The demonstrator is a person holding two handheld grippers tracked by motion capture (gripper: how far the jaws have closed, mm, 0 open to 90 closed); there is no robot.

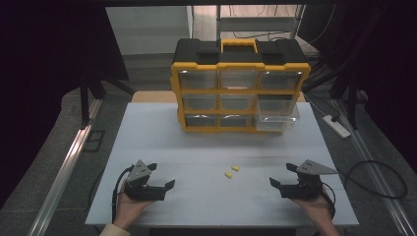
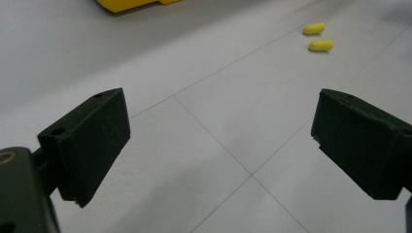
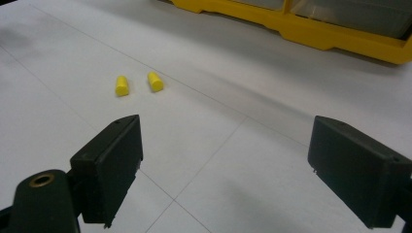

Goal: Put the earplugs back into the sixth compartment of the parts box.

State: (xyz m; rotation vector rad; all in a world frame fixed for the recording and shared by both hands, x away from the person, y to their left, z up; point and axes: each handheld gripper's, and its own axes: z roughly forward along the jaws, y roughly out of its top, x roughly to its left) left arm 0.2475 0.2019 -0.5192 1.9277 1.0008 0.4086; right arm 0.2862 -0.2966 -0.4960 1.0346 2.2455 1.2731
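Bare surface point(image 1: 162, 142) lies open between the left gripper point(image 1: 163, 177) at 8 o'clock and the right gripper point(image 1: 282, 175) at 4, save two yellow earplugs point(image 1: 231, 171) mid-surface, while the yellow organizer point(image 1: 240, 86) and its pulled-out drawer point(image 1: 277, 118) block 12.

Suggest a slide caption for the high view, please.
Open left gripper and right gripper flank two yellow earplugs before a drawer organizer.
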